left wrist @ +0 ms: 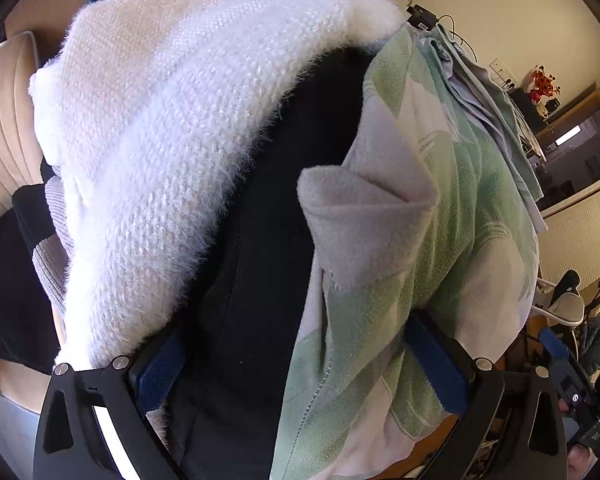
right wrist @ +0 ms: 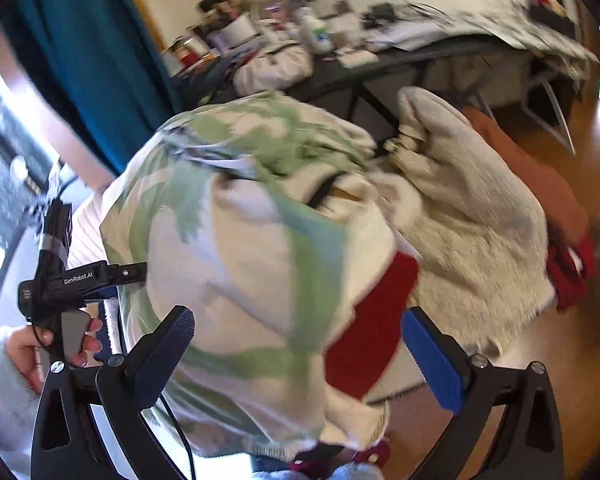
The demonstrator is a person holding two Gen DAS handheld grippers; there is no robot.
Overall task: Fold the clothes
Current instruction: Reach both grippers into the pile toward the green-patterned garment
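In the left wrist view we start at the far left w/ a beige ribbed cushion (left wrist: 4,120) along the edge, a dark garment below it. Next comes a fuzzy white knit sweater (left wrist: 160,140) filling the upper left & centre, draped over the pile. To its right a black garment (left wrist: 252,280) runs from centre to bottom edge, then a green-and-white leaf-print fleece (left wrist: 440,240) w/ one corner folded back. Our left tongs (left wrist: 300,364) are spread wide at the bottom of the frame; the black garment & the fleece lie between the blue pads, but we see no pinch on either. At far right, a shelf w/ a red ornament (left wrist: 540,80).

In the right wrist view, lower left shows a hand (right wrist: 56,344) in a fuzzy white sleeve gripping the other gripper's handle. The same leaf-print fleece (right wrist: 240,260) fills the centre, bunched over a red cloth (right wrist: 368,320). Right of that, a cream towel-like piece (right wrist: 480,220), then an orange-brown item at right edge. Our right tongs (right wrist: 300,360) also stand wide, fleece & red cloth between the pads, not clamped. Upper part of the frame: a cluttered tabletop (right wrist: 400,68), blurred; teal curtain (right wrist: 80,48) at upper left.
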